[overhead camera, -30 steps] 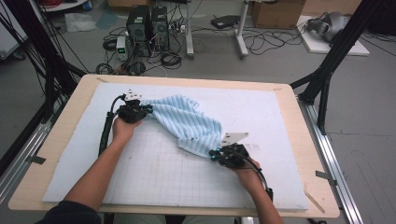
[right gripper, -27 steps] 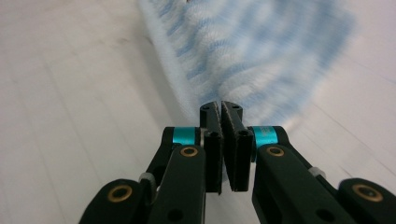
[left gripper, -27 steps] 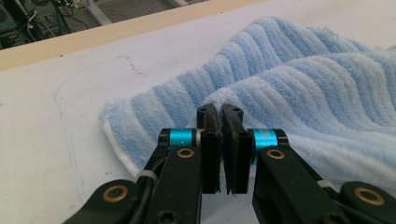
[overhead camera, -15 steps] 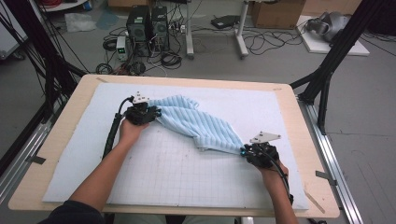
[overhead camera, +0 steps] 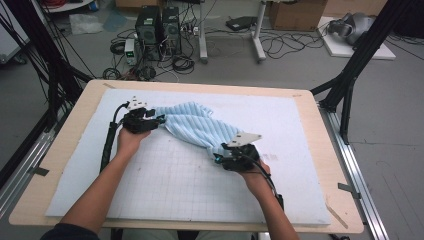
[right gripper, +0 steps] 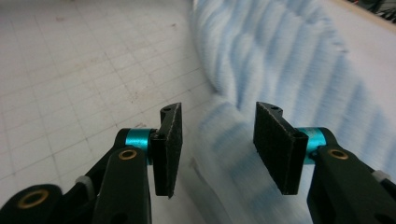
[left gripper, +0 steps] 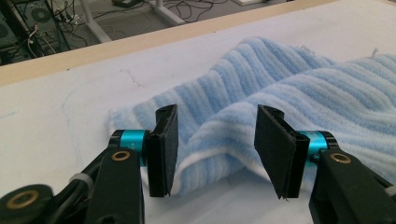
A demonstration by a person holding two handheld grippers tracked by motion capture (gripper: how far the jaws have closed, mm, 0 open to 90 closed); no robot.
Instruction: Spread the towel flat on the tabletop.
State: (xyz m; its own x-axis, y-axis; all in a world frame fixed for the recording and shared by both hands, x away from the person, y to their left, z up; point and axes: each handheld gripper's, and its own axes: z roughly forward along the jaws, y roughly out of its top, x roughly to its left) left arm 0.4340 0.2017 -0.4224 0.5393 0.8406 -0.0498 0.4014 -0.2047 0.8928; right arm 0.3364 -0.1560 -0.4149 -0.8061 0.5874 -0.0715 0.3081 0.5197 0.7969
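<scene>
We note a light blue striped towel (overhead camera: 197, 127) lying bunched in a diagonal ridge across the white gridded mat (overhead camera: 165, 185), running from near the mat's far left toward its middle.

The left gripper (overhead camera: 150, 120) sits at the towel's far-left end. In the left gripper view its jaws have just been opening and now stand apart; the towel's (left gripper: 280, 98) white-edged fold lies between and just beyond the pads (left gripper: 163, 149), with none of the cloth pinched. We cannot tell whether the cloth brushes the inner pad faces low down, as the jaw bodies cover that spot.

The right gripper (overhead camera: 227, 157) is at the towel's near-right end. Its jaws have also just been opening and stand apart, with the towel (right gripper: 280, 65) between and ahead of them. That view is motion-blurred, so the stripes smear and we cannot make out where the hem lies. From above, the grey plate and the hand hide the towel's near end.

Both forearms are cut off by the bottom edge of the high view. Towel folds hide its underside. The wooden table (overhead camera: 330, 165) rims the mat.
</scene>
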